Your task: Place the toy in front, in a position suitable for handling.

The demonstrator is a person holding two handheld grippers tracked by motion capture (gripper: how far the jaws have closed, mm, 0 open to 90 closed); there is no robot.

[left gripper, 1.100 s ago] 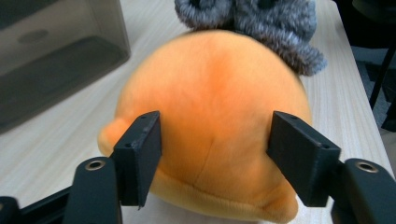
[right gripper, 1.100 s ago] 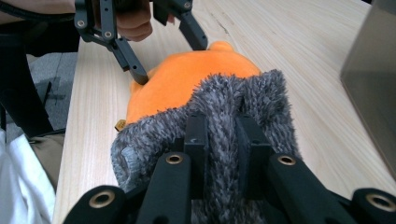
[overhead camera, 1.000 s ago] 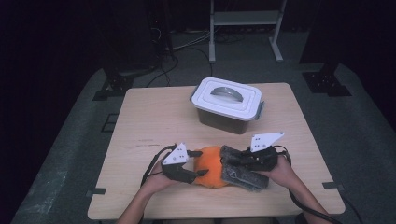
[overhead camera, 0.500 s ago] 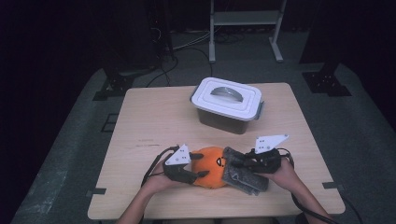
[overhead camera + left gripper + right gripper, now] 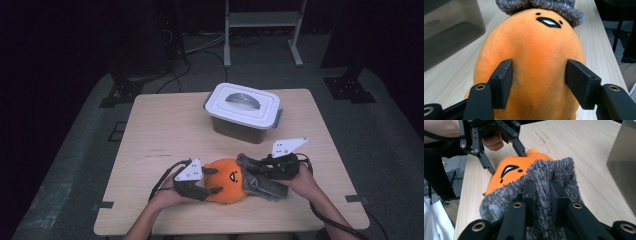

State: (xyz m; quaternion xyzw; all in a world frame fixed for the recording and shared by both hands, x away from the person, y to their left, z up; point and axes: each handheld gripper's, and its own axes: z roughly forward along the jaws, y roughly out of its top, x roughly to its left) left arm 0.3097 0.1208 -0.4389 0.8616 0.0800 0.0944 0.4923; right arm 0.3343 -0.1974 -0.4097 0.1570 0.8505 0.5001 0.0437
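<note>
An orange plush toy (image 5: pixel 227 181) with a stitched face lies near the table's front edge. A grey fuzzy cover (image 5: pixel 264 184) sits over its right end. My left gripper (image 5: pixel 216 180) grips the plush's left end. In the left gripper view the pads of my left gripper (image 5: pixel 539 82) dent the orange plush toy (image 5: pixel 536 45) on both sides; the jaws have just been closing on it. My right gripper (image 5: pixel 543 192) is shut on a fold of the grey fuzzy cover (image 5: pixel 559 170). Beyond it the plush's face (image 5: pixel 510 170) and the left gripper (image 5: pixel 509 162) show.
A grey box with a white handled lid (image 5: pixel 245 112) stands behind the toy at mid-table. Its wall is close by in the left gripper view (image 5: pixel 449 32) and the right gripper view (image 5: pixel 624 157). The bare wooden table (image 5: pixel 165 130) stretches left of the box.
The left jaws have drawn a little closer together on the plush. Both hands have stayed in place, and the right grip on the grey cover is unchanged.
</note>
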